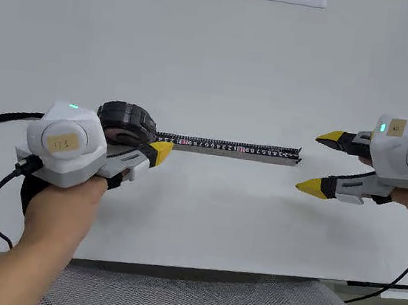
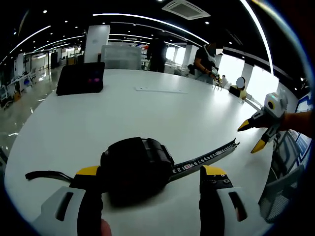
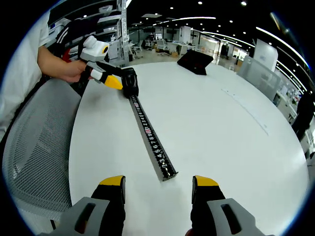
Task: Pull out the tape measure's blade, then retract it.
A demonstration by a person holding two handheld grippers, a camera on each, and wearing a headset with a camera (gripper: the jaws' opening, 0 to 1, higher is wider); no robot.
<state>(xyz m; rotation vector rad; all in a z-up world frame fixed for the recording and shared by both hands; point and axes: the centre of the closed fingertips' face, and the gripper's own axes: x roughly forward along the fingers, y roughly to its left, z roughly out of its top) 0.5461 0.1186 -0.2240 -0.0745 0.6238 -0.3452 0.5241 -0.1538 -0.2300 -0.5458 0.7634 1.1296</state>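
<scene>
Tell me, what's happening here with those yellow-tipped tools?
A person is working a tape measure with a handheld claw in each hand. The left claw has its jaws on either side of the black case, though I can't tell whether it is squeezing. The blade lies pulled out across the white table. The right claw is open, just beyond the blade's end and not touching it.

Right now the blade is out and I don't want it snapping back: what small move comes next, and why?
Probably ease the right gripper forward and close on the blade tip, to guide it back in. Its jaws stand open just short of that tip, the blade lies stretched on the table, and the left gripper grips the tape measure case.
</scene>
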